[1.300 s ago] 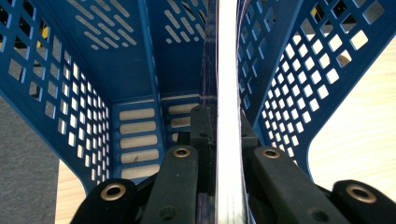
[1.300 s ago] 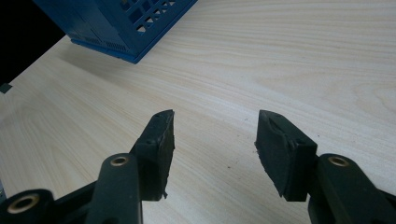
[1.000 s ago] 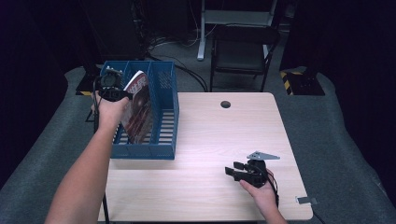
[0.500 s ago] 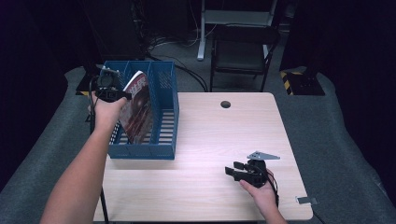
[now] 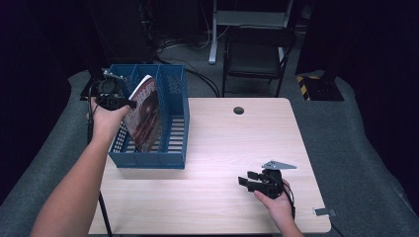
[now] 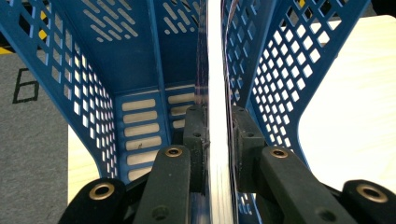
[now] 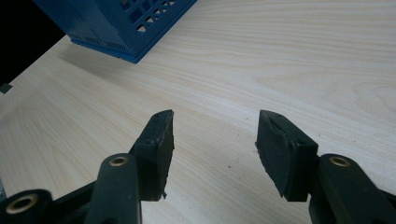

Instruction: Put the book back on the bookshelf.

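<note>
The table (image 5: 222, 148) is showing a pale wood-grain laminate top with rounded corners and a small dark round hole (image 5: 238, 110) near its far edge. At its left end a blue plastic file rack (image 5: 170, 123) is sitting — a rigid, boxy organiser with perforated lattice walls, slotted floor and upright dividers splitting it into compartments. In the left gripper view those walls are reading as smooth moulded plastic pierced with square and slanted openings.

A magazine (image 5: 144, 116) with a glossy, dark reddish cover is standing in the rack, leaning to the left with its top corner rising above the rim; which compartment its foot is resting in is hard to tell. Seen edge-on in the left gripper view, the magazine (image 6: 215, 93) is appearing as a thin white band of pages.

The left gripper (image 5: 114, 101) is being held at the rack's left rim, the person's left forearm reaching up from the bottom-left with the hand wrapped around the handle. Its black fingers (image 6: 194, 140) are pinching the magazine's edge, one on each face.

The right gripper (image 5: 252, 181) is lying low on the table near the front right, well apart from the rack, the hand cupping it from behind — its matte black fingers (image 7: 159, 144) are spread wide over bare wood, gripping nothing.
</note>
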Demonstrator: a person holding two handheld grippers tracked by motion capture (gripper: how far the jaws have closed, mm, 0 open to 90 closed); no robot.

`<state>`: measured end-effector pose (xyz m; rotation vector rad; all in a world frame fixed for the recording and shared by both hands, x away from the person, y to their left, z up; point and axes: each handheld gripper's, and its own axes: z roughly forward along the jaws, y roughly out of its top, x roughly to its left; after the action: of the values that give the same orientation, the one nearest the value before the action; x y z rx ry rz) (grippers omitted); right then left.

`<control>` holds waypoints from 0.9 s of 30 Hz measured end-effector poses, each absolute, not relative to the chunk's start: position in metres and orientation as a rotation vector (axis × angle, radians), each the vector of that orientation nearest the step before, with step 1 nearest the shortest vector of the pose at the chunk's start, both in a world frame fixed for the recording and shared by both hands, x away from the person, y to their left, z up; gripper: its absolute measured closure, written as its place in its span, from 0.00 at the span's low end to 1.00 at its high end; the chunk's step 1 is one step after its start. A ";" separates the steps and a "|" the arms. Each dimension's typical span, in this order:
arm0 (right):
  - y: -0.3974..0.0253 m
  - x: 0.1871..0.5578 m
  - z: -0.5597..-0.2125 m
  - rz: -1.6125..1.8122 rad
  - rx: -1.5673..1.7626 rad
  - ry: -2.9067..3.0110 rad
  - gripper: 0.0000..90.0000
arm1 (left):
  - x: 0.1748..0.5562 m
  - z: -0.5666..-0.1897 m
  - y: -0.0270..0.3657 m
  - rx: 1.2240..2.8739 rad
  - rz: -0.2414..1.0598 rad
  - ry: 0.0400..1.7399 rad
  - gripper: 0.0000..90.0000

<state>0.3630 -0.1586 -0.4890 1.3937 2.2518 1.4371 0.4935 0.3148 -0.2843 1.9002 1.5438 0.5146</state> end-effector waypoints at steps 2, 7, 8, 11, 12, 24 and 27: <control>-0.159 0.363 -0.489 1.439 1.393 2.251 0.51 | 0.491 -0.283 0.316 1.909 0.514 1.539 0.88; -0.160 0.363 -0.488 1.441 1.408 2.246 0.51 | 0.484 -0.279 0.317 1.920 0.520 1.525 0.88; -0.160 0.362 -0.488 1.435 1.429 2.246 0.51 | 0.483 -0.278 0.318 1.918 0.516 1.525 0.88; -0.159 0.362 -0.488 1.436 1.422 2.247 0.51 | 0.480 -0.277 0.319 1.928 0.508 1.522 0.88; -0.159 0.362 -0.487 1.436 1.420 2.247 0.51 | 0.479 -0.278 0.319 1.920 0.509 1.522 0.88; -0.159 0.363 -0.489 1.435 1.403 2.246 0.51 | 0.474 -0.284 0.319 1.912 0.492 1.518 0.89; -0.159 0.363 -0.489 1.432 1.408 2.250 0.51 | 0.474 -0.285 0.319 1.910 0.497 1.521 0.89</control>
<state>0.3631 -0.1593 -0.4892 1.4077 2.2497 1.4320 0.4736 0.3194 -0.2852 1.9105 1.5209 0.4968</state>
